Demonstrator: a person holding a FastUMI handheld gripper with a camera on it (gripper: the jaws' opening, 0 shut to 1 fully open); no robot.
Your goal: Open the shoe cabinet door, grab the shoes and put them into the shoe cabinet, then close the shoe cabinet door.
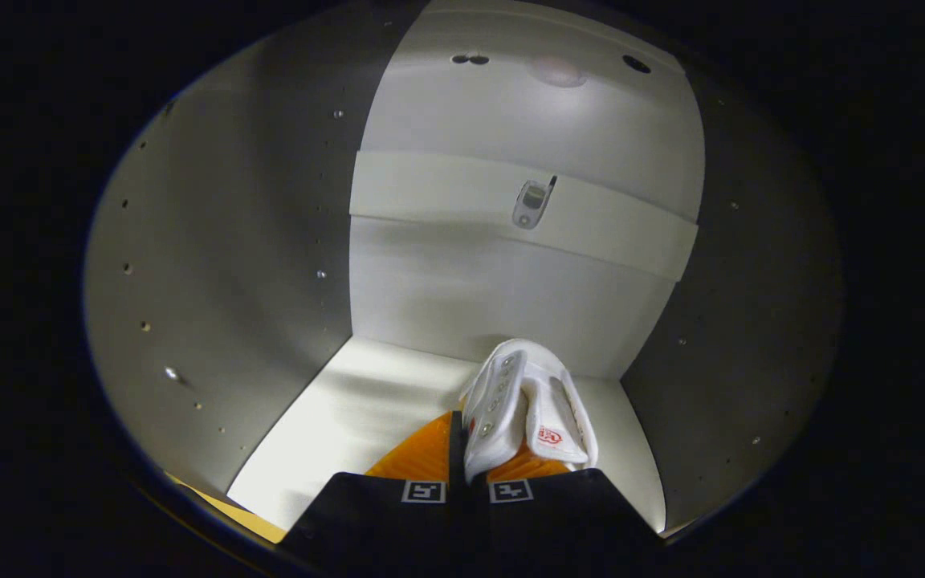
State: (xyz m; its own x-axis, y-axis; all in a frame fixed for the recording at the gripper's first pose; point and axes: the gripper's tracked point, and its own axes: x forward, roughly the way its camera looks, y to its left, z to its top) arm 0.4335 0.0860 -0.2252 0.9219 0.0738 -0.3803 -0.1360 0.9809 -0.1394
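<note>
White panels of the shoe cabinet (213, 265) surround the tool (466, 466), which reaches into the compartment; the door must therefore be open, so that first step looks done. A white shoe (523, 401) with a red mark is clamped between the tool's two fingers, nearly closed on its upper edge, with the toe pointing toward the back wall (478, 281). It hangs over or just touches the cabinet floor (366, 409); I cannot tell which. A small metal fitting (531, 205) sits on the back rail. Left, by my judgement: setting the shoe down, letting go, backing out, and closing the door.
</note>
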